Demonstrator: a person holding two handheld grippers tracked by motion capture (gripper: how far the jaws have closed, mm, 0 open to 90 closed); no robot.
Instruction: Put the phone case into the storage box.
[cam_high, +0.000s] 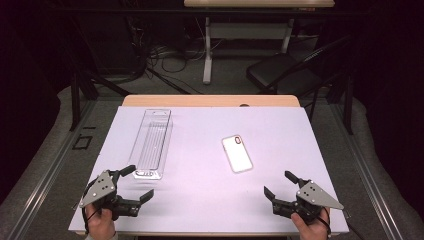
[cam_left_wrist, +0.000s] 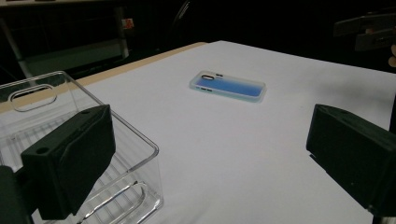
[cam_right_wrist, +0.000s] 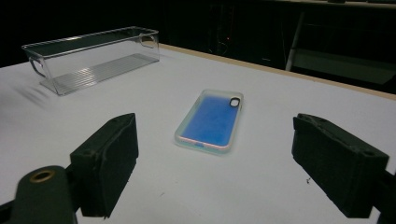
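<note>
A clear phone case (cam_high: 237, 153) lies flat on the white table sheet, right of centre; it looks bluish in the left gripper view (cam_left_wrist: 228, 86) and the right gripper view (cam_right_wrist: 211, 119). A long clear plastic bin (cam_high: 151, 142) lies at the left, empty (cam_left_wrist: 28, 112) (cam_right_wrist: 91, 58). My left gripper (cam_high: 138, 183) hovers open at the front left, just beside the bin's near end. At the front right, my right gripper (cam_high: 281, 183) is open and points at the case from a short distance. Nothing sits between either pair of jaws.
The white sheet (cam_high: 200, 150) covers a wooden table whose far edge (cam_high: 210, 100) shows. Beyond it stand a black chair (cam_high: 282, 72) and another table's legs (cam_high: 207, 50) with cables on the floor.
</note>
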